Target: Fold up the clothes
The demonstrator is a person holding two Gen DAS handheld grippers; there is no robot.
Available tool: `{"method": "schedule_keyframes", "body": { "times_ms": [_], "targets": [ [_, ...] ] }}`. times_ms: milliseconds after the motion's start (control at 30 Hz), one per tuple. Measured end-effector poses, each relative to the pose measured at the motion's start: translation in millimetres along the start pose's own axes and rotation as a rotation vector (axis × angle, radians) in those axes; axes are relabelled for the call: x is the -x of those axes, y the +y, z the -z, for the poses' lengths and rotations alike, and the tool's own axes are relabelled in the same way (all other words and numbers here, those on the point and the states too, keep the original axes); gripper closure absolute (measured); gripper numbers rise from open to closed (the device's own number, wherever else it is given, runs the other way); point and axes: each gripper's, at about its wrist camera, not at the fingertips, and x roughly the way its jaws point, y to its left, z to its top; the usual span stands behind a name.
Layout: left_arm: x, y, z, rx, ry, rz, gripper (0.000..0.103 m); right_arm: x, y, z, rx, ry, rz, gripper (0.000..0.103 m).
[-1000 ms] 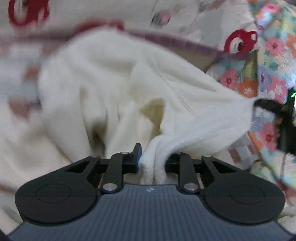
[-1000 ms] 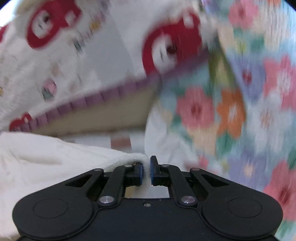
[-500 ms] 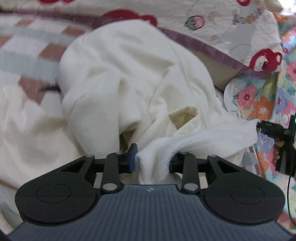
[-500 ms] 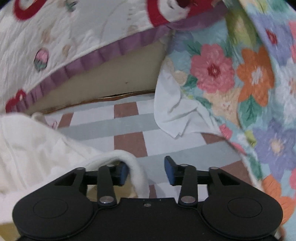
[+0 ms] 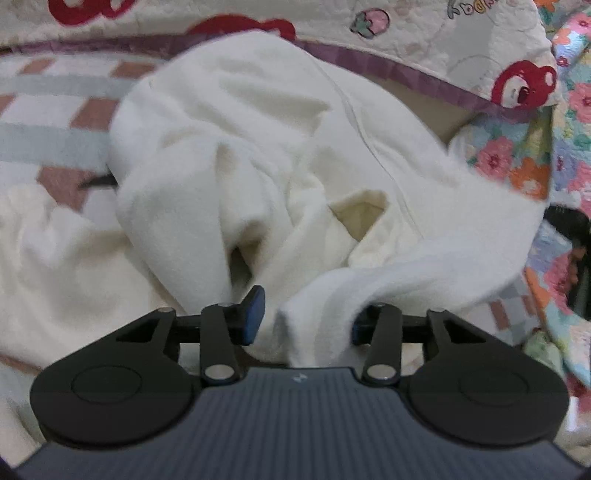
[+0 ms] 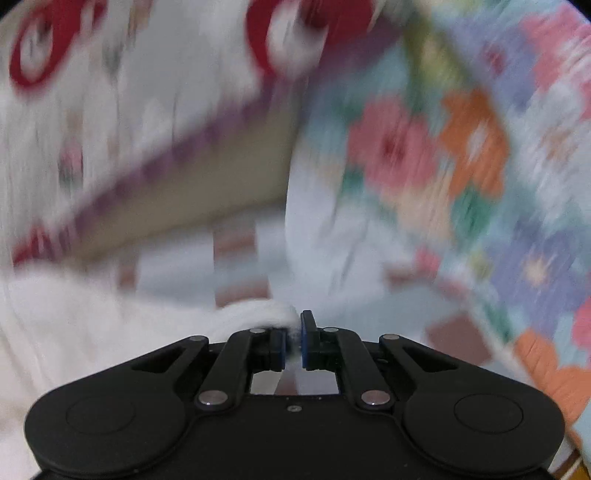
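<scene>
The cream garment [image 5: 258,155] is lying in a crumpled heap on the checked sheet [image 5: 55,110], and everything else sits around it. Behind the garment the quilt [image 5: 424,33], white with red prints and a purple border, is hanging over the sheet. To the garment's right the floral blanket [image 5: 535,162] is bunched up.

The left gripper [image 5: 306,317] is pointing down at the near side of the garment. Its jaws are opening: a thick fold of the garment is lying between them, resting against the right finger while the blue pad of the left finger [image 5: 253,314] is standing clear of the cloth.

The right gripper [image 6: 293,339] is at the garment's far right end. Its jaws are drawn together and are pinching a thin edge of the garment [image 6: 110,332], which is trailing off to the left of the fingers. This view is heavily blurred; beyond the pinched edge the checked sheet [image 6: 236,258], the quilt [image 6: 129,92] and the floral blanket [image 6: 443,147] are still recognisable.
</scene>
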Motion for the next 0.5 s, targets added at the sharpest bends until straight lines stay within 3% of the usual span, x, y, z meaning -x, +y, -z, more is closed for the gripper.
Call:
{"method": "schedule_keyframes", "body": {
  "times_ms": [100, 300, 500],
  "targets": [
    [-0.3, -5.8, 10.1, 0.010, 0.086, 0.037, 0.056, 19.6, 17.2, -7.1, 0.165, -0.128, 0.100, 0.096],
    [-24.3, -18.1, 29.1, -0.025, 0.254, 0.038, 0.051, 16.1, 12.4, 5.1, 0.194, -0.054, 0.103, 0.096],
    [-24.1, -19.6, 28.2, -0.044, 0.267, 0.018, 0.047, 13.1, 6.9, 9.4, 0.189, -0.029, 0.108, 0.095]
  ]
}}
